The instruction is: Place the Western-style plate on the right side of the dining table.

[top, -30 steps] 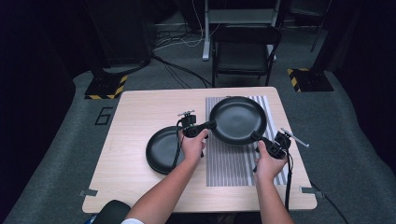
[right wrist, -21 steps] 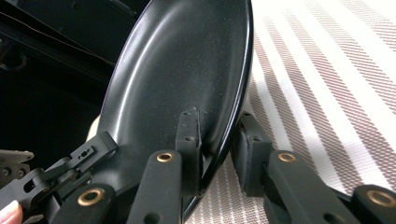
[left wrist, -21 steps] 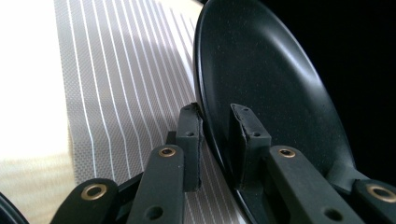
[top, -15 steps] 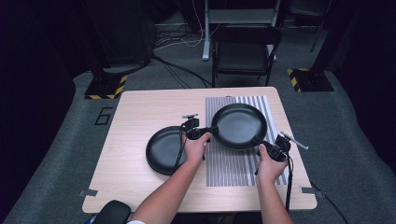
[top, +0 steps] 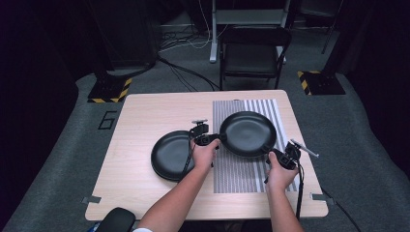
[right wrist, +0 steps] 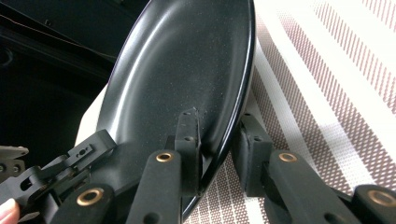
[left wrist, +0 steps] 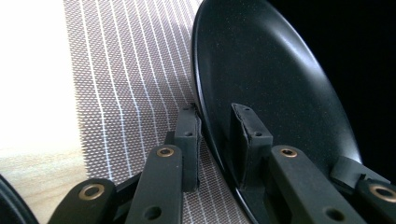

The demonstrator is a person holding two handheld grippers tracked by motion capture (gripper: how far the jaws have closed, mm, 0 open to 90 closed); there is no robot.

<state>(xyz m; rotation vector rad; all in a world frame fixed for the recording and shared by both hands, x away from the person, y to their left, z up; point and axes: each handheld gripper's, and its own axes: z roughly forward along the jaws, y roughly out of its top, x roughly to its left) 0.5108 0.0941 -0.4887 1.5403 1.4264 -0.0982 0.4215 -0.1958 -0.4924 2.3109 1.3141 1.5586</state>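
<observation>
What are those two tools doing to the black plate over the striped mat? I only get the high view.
Observer: The left gripper clamps the plate by its rim, one of its jaws inside the dish, one underneath.
Operator: And the other?
Observer: The right gripper pinches the opposite rim the same way.
Operator: Is it lying on the mat?
Observer: Apparently not at the edges: a jaw sits between the rim and the striped mat.
</observation>
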